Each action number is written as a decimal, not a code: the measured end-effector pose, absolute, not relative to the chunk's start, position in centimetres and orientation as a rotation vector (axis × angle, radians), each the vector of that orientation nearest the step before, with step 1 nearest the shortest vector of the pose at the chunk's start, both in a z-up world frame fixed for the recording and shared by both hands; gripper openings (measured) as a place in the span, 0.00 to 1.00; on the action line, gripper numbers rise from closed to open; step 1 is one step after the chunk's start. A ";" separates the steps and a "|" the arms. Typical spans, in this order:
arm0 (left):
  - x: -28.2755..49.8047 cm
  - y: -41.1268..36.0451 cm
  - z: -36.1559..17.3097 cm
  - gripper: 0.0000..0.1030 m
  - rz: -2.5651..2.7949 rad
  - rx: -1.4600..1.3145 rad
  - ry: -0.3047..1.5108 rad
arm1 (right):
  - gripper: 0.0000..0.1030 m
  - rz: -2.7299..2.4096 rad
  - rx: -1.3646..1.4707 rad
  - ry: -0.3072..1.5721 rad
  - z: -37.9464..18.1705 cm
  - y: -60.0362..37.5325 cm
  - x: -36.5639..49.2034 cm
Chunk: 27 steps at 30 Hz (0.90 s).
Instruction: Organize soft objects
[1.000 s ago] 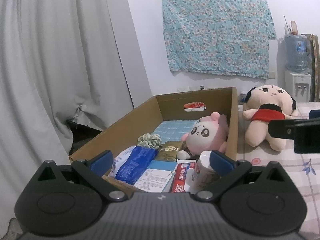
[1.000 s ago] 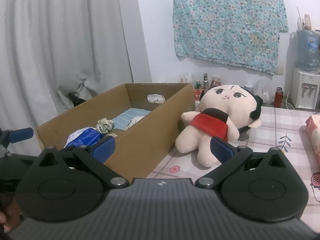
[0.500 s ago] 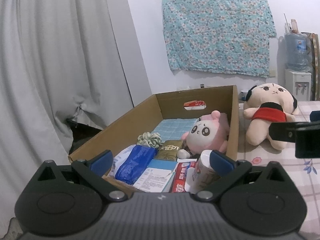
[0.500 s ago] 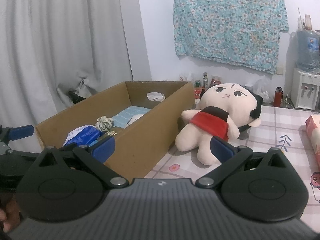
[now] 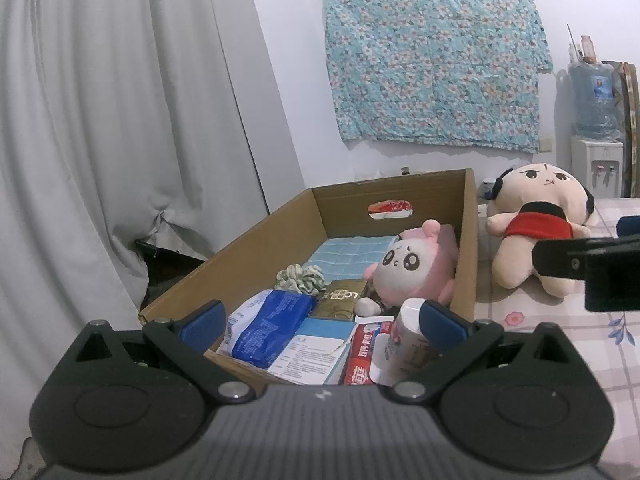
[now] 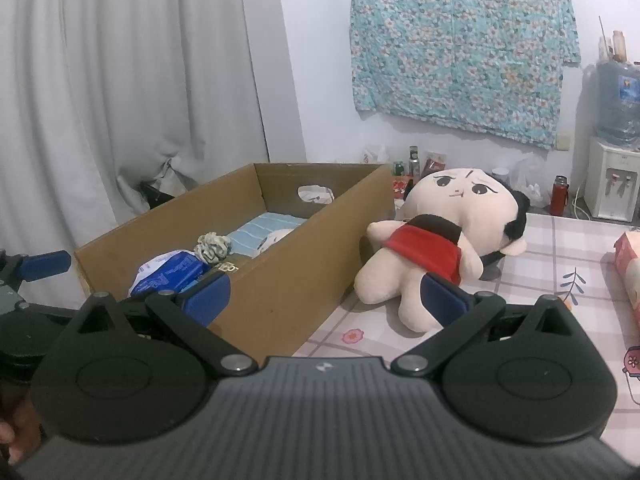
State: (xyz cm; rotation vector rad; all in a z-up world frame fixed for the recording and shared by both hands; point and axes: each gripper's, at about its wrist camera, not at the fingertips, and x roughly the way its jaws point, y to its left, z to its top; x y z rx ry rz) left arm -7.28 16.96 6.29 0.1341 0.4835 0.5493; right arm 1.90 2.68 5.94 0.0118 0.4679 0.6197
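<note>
A cream doll in a red top (image 6: 448, 236) lies on the checked tablecloth to the right of a long cardboard box (image 6: 304, 280); the left wrist view shows the same doll (image 5: 536, 224). Inside the box (image 5: 468, 256) sits a pink-and-white plush (image 5: 404, 268), beside a green scrunchie (image 5: 300, 278), a blue packet (image 5: 268, 328), a folded blue cloth (image 5: 348, 252) and cartons. My left gripper (image 5: 320, 316) hovers open over the box's near end, holding nothing. My right gripper (image 6: 324, 294) is open and empty, near the box's right wall, short of the doll.
A grey curtain (image 5: 100, 140) hangs left of the box. A floral cloth (image 6: 460, 44) is pinned to the back wall. A water dispenser (image 6: 612, 160) stands at the far right. A pink tissue box (image 6: 628, 264) sits at the table's right edge. Bottles (image 6: 414, 162) line the wall behind the doll.
Both grippers have drifted slightly, so the box and doll shift a little in view. Both stay open and empty. Nothing in the box has moved.
</note>
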 end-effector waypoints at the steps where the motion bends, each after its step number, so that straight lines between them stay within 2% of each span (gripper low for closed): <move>1: -7.3 17.0 6.3 1.00 0.549 0.136 0.482 | 0.99 0.621 0.015 0.468 5.9 2.6 1.9; 27: -7.0 17.9 6.2 1.00 0.545 0.127 0.502 | 0.99 0.607 0.027 0.466 5.9 2.4 2.0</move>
